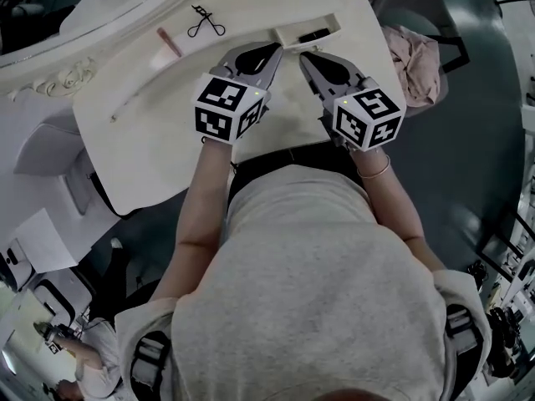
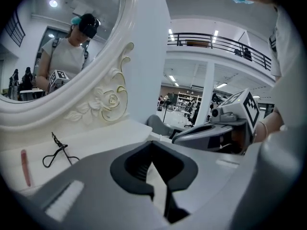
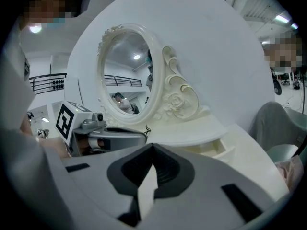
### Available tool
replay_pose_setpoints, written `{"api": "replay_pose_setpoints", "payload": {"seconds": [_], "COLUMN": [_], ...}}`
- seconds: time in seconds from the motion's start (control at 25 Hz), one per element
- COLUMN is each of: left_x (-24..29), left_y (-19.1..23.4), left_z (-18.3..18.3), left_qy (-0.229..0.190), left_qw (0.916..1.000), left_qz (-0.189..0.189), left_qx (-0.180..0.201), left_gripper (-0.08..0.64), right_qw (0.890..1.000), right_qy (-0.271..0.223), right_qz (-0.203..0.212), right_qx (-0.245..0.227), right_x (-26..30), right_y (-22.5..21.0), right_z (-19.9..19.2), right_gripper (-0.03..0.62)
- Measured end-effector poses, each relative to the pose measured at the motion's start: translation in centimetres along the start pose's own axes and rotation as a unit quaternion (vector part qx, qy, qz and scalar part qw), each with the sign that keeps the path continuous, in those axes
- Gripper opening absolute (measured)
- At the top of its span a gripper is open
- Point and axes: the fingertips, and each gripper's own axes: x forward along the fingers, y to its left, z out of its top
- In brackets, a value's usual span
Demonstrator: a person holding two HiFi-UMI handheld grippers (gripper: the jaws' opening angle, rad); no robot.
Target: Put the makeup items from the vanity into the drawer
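The left gripper (image 2: 152,143) has its jaws pressed together at the tips with nothing between them. Only pale tabletop shows through the hollow behind the ribbed pads. The right gripper (image 3: 153,146) is the same, its jaws closed tip to tip and empty.

In the head view both grippers point toward the drawer (image 1: 288,37), which stands pulled open at the far edge of the vanity (image 1: 150,132). The left gripper's tip is just short of the drawer's near left corner. The right gripper's tip is just short of the drawer front, and the two tips lie close together there. Neither reaches into the drawer.

Inside the drawer, toward its right end, lies a slim dark item (image 1: 314,35); what kind cannot be made out. Left of the drawer, on the vanity top, lies a black eyelash curler (image 1: 205,23). Farther left of the drawer is a pink stick (image 1: 170,42). Both are outside the drawer and well apart from the grippers.

Beyond these, left of the drawer, stands the oval mirror (image 3: 127,75) in its carved white frame. Right of the drawer, off the vanity, a pink cloth (image 1: 416,57) lies heaped on a grey chair (image 3: 273,123).
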Motion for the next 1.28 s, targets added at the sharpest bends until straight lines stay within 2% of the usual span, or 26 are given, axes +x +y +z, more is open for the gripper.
{"api": "replay_pose_setpoints", "payload": {"seconds": [0.24,0.44,0.56,0.84,1.28], "left_x": [-2.4,-4.5,-5.3,-6.4,-7.1], "left_y": [0.1,0.9,1.2,1.2,0.5], "left_z": [-0.1,-0.6,-1.4,-2.0,-2.6], "left_qy": [-0.023,-0.066,-0.071,-0.080,-0.088], "left_qw": [0.9993,0.9926,0.9888,0.9837,0.9812], "left_qz": [0.021,0.055,0.070,0.093,0.111], "left_qx": [-0.021,-0.086,-0.111,-0.132,-0.131], "left_gripper": [0.009,0.009,0.009,0.009,0.009], "right_qw": [1.000,0.998,0.998,0.996,0.994], "right_qy": [0.007,0.007,0.007,0.012,0.030], "right_qz": [0.017,0.035,0.042,0.053,0.068], "right_qx": [-0.021,-0.043,-0.056,-0.072,-0.085], "right_x": [0.9,1.5,1.7,1.9,2.5], "right_y": [2.2,4.1,4.6,5.3,6.1], "right_z": [0.3,0.7,1.1,1.2,0.5], "right_gripper": [0.008,0.008,0.008,0.008,0.008]}}
